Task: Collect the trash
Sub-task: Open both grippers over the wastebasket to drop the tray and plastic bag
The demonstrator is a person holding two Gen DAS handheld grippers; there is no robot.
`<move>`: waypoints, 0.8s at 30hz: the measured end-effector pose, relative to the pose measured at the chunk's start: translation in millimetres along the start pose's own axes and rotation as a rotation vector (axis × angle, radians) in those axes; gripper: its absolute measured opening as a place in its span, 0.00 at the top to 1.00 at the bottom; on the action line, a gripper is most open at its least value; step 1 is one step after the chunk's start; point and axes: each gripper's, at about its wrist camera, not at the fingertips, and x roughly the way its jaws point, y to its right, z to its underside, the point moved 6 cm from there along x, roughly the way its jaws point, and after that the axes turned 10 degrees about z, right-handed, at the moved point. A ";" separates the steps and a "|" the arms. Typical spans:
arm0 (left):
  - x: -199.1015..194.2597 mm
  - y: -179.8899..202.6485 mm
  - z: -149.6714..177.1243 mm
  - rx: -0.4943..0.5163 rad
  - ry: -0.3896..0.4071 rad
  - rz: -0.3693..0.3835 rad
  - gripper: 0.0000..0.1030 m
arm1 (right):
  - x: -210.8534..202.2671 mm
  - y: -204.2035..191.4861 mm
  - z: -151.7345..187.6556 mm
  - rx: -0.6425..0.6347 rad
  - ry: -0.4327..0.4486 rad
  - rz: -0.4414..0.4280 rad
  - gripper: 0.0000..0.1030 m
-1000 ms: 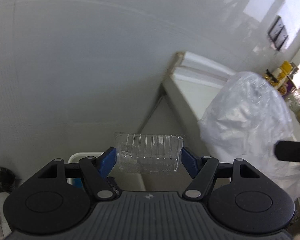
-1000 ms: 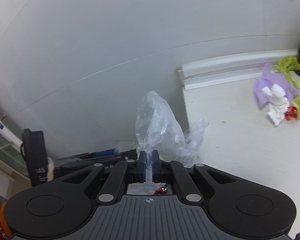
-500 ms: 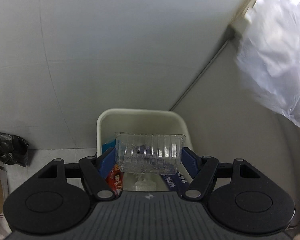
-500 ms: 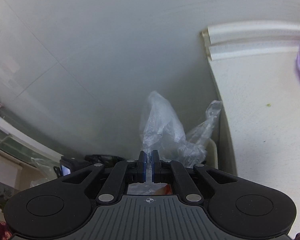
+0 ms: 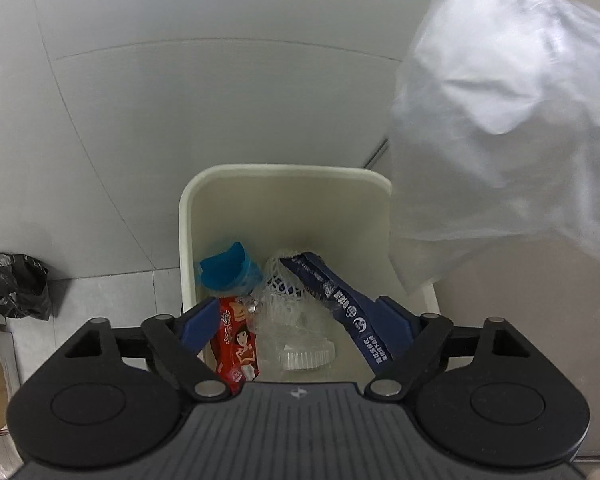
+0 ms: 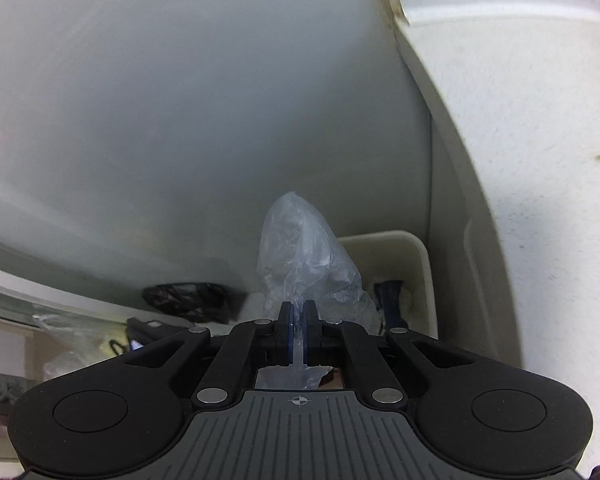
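Over the cream bin (image 5: 287, 178) hung the left gripper (image 5: 300, 320). Its fingers (image 5: 197, 322) had just been opening and stood wide with nothing between them. A clear plastic tray (image 5: 300, 344) lay down in the bin among wrappers. The right gripper (image 6: 298, 330) pinched a clear plastic bag (image 6: 300, 256) tight, beside the counter (image 6: 540, 160) edge.

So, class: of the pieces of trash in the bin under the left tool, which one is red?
The red snack wrapper, lying by the bin's left wall. The long wrapper is dark blue, the crumpled piece light blue, the tray clear.
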 end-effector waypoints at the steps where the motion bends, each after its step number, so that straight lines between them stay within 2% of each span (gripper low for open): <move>1: 1.3 -1.4 1.3 -0.003 -0.003 0.000 0.17 | 5.1 0.2 -0.2 0.003 -0.010 0.005 0.98; 8: 9.8 -1.8 2.0 -0.029 -0.019 0.004 0.15 | 49.9 0.1 -2.3 -0.002 -0.099 0.044 0.98; 18: -2.4 0.6 10.1 -0.093 -0.009 0.015 0.14 | 108.6 -2.8 0.6 -0.006 -0.207 0.159 0.97; 20: -4.2 1.5 10.6 -0.094 -0.009 0.017 0.14 | 116.0 -2.3 2.8 0.000 -0.246 0.160 0.88; 22: -4.4 2.6 11.6 -0.085 -0.010 0.017 0.14 | 119.4 -0.7 3.5 0.019 -0.259 0.145 0.87; 24: -5.9 4.5 12.2 -0.076 -0.008 0.016 0.13 | 117.6 1.2 3.6 0.031 -0.253 0.135 0.81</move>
